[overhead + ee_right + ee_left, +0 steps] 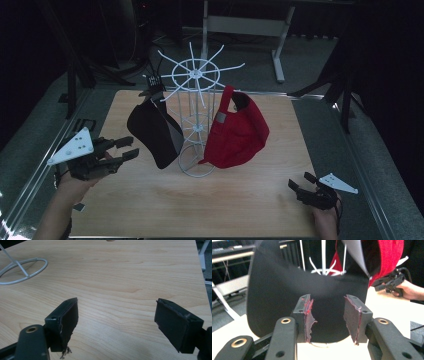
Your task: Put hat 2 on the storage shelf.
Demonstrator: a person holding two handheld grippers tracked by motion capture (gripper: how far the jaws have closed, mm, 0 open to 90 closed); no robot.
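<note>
Caps are hanging on a white wire rack standing at the middle of the wooden desk: a black cap on the rack's left side and a red cap on its right, each drooping from an upper prong with its crown sagging toward the rack's base ring. The left gripper is sitting just left of the black cap, its jaws standing partly apart and gripping nothing; in the left gripper view the black cap is filling the space beyond the worn pads, with its lower edge lying past their tips, not pinched. The right gripper is resting near the desk's front right corner, well apart from both caps, its jaws standing wide over bare wood, as the right gripper view is showing with only the rack's base ring at the far left. The black cap is judged light and soft in the crown, so it is likely folding and swinging under any push; the brim is probably the stiffer part and offers the surer hold. A pinch on the lower rim, followed by a lift clear of the prong, seems advisable, since a sideways tug could be tipping the light rack.
</note>
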